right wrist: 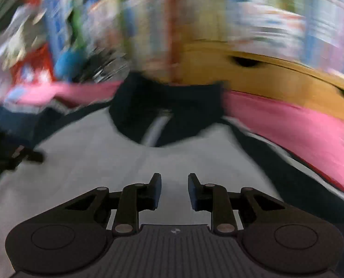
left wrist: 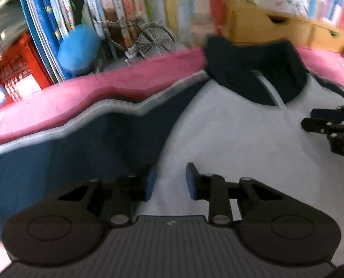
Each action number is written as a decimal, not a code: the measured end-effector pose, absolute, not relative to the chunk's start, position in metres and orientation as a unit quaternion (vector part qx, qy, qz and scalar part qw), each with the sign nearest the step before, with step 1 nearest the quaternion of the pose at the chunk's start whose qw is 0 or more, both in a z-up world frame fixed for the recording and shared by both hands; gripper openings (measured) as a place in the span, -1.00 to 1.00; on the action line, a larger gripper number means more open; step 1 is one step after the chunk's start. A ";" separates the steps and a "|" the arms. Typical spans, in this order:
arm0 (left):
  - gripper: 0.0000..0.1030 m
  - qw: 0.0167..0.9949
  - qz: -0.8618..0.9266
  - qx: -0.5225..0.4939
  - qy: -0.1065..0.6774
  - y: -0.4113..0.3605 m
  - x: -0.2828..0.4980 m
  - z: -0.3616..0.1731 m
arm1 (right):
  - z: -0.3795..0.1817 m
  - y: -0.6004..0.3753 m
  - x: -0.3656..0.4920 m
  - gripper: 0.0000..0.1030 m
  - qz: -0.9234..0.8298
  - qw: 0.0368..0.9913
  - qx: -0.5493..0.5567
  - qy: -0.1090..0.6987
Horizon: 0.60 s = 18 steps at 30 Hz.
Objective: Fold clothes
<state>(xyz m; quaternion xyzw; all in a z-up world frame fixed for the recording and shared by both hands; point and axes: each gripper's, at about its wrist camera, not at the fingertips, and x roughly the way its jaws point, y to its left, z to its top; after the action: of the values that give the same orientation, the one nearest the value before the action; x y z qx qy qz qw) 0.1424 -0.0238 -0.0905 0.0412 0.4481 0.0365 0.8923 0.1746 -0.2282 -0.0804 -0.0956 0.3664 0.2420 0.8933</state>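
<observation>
Motion blur smears the row of colourful upright books (right wrist: 148, 23) in the right wrist view, and the black right claw (left wrist: 310, 119) is cut off by the left wrist view's edge

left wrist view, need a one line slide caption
Left gripper, jaws apart and empty, over a white-and-navy jacket spread on a pink surface, books behind.

Evenly and brightly lit in both views, soft daylight-like tone, no glare and only faint shadow under the left hand-held gripper (left wrist: 169, 183). Strongly motion-blurred in the right wrist view, books (right wrist: 148, 23) smeared into streaks; milder blur in the left wrist view, model bicycle (left wrist: 146, 39) still readable. Fisheye-bent at the edges, dark at the corners.
</observation>
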 end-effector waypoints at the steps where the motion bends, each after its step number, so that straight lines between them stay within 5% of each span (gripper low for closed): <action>1: -0.15 0.896 0.046 0.046 0.439 -0.014 0.149 -0.090 | -0.088 -0.217 0.187 -0.53 0.249 0.894 -0.115 0.353; 4: -0.29 0.881 0.142 0.057 0.448 0.031 0.159 -0.086 | -0.091 -0.221 0.248 -0.47 0.226 0.912 -0.120 0.321; 8: -0.23 0.868 0.246 -0.082 0.424 0.126 0.119 -0.050 | -0.082 -0.228 0.310 -0.49 0.175 0.917 -0.114 0.341; 11: 0.14 0.846 0.343 -0.093 0.398 0.188 0.081 -0.032 | -0.066 -0.206 0.298 -0.15 0.139 0.921 -0.138 0.338; 14: 0.33 0.812 0.419 -0.101 0.394 0.243 0.057 -0.034 | -0.055 -0.185 0.260 0.47 0.161 0.923 -0.138 0.322; 18: 0.46 0.784 0.454 -0.147 0.397 0.301 0.054 -0.056 | -0.050 -0.155 0.206 0.56 0.205 0.908 -0.149 0.334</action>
<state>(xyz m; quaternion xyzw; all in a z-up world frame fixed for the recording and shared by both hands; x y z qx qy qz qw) 0.0541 0.3011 -0.0564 -0.1473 0.3972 0.4538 0.7840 0.2056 -0.1551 -0.0497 -0.1491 0.3340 0.2046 0.9079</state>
